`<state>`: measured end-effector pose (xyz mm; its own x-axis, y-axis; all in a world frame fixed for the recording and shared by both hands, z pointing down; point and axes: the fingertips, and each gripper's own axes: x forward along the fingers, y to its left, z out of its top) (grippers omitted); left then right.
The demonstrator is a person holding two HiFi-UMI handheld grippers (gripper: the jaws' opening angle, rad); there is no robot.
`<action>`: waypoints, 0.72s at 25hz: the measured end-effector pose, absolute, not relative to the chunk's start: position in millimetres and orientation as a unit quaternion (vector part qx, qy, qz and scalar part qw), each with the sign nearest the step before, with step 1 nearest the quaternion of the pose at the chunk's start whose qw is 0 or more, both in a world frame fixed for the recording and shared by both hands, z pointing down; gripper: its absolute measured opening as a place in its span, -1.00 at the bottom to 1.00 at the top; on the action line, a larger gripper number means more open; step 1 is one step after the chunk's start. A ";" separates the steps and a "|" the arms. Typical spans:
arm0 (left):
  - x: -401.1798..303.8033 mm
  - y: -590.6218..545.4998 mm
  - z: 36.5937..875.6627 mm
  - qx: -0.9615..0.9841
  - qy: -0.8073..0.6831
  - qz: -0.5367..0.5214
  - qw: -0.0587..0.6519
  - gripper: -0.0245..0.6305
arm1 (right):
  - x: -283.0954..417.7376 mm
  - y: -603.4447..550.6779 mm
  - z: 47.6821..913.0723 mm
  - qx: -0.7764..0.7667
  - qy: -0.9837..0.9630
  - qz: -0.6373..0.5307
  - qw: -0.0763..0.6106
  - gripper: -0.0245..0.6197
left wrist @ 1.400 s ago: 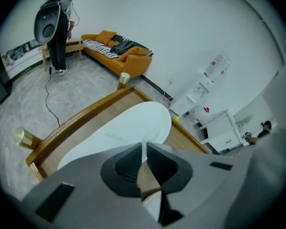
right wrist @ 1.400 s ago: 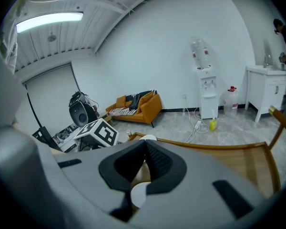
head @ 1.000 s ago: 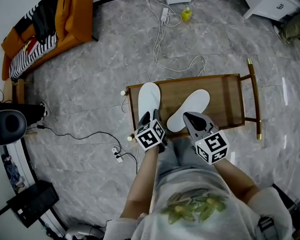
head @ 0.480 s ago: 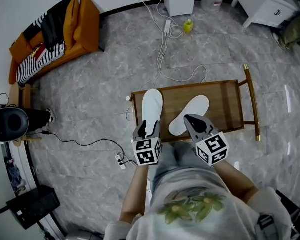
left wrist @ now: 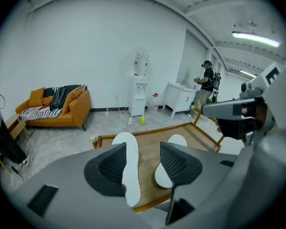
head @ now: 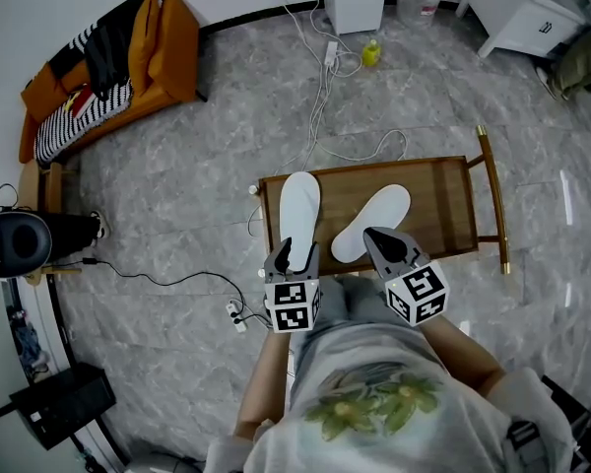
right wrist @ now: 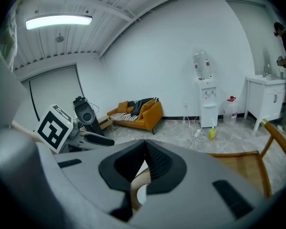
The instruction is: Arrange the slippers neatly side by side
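1. Head view:
   - The wooden table carries two white slippers, sole-flat.
   - The left slipper lies straight along the table's left end.
   - The right slipper lies skewed, toe angled right and heel turned towards the other. The pair are apart and not parallel.
   - The left claw sits over the heel of the left slipper.
   - The right claw sits at the heel of the right slipper.

2. Left gripper view:
   - The left claw stands wide, with nothing gripped between its pads.
   - Beyond them the left slipper passes beside the left pad, and the right slipper shows past the right pad.
   - Bare table is visible between the slippers.

3. Right gripper view:
   - The right claw is closed, tips meeting, with no object seen between them.
   - Through the lower gap a patch of white slipper shows.
   - The table rail runs to the right.
   - The left claw's marker cube appears at left.
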<state>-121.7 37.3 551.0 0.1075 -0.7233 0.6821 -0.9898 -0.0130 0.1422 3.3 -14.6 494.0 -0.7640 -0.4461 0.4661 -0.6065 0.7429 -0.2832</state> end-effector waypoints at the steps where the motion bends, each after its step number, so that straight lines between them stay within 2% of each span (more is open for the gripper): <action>1: -118.5 35.6 549.4 0.682 -0.628 0.222 0.302 -0.25 | 3.8 -14.0 493.5 0.289 -0.914 0.214 0.187 -0.90; 11: -82.8 11.1 544.5 0.731 -0.572 0.249 0.276 -0.23 | 37.3 -28.9 490.2 0.342 -0.898 0.216 0.174 -0.90; 18: -33.8 -10.4 552.2 0.771 -0.512 0.282 0.252 -0.22 | 80.5 -31.3 496.5 0.390 -0.875 0.229 0.171 -0.90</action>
